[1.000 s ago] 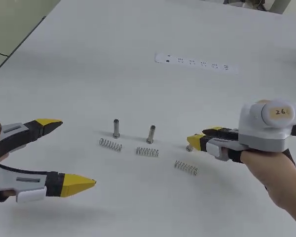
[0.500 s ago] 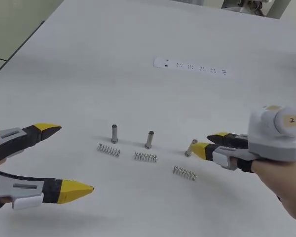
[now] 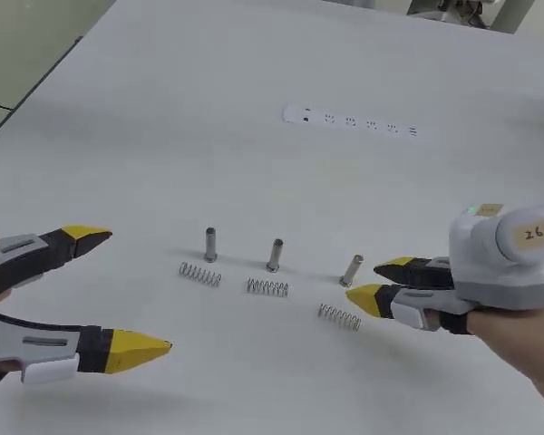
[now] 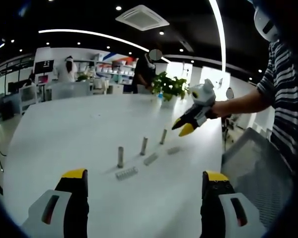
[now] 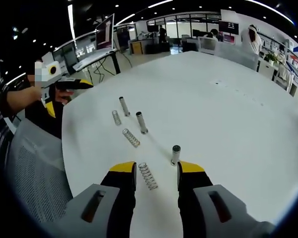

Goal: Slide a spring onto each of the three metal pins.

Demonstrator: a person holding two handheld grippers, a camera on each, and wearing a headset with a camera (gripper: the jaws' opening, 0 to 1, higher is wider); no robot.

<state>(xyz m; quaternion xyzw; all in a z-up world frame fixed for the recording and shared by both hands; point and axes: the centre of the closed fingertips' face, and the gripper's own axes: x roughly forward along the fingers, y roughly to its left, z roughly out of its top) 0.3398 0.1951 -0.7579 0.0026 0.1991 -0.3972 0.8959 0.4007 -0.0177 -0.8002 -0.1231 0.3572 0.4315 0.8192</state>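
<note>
My jaws empty by the pins (image 3: 274, 256)
Left gripper (image 3: 138, 290) wide, cut off lower left; right gripper (image 3: 367, 281) narrow, near a spring (image 3: 339, 316)

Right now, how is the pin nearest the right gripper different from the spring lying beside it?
The pin stands on end; the spring lies flat on the table. The pin is a smooth solid rod; the spring is an open wire coil. Both are grey metal.
</note>
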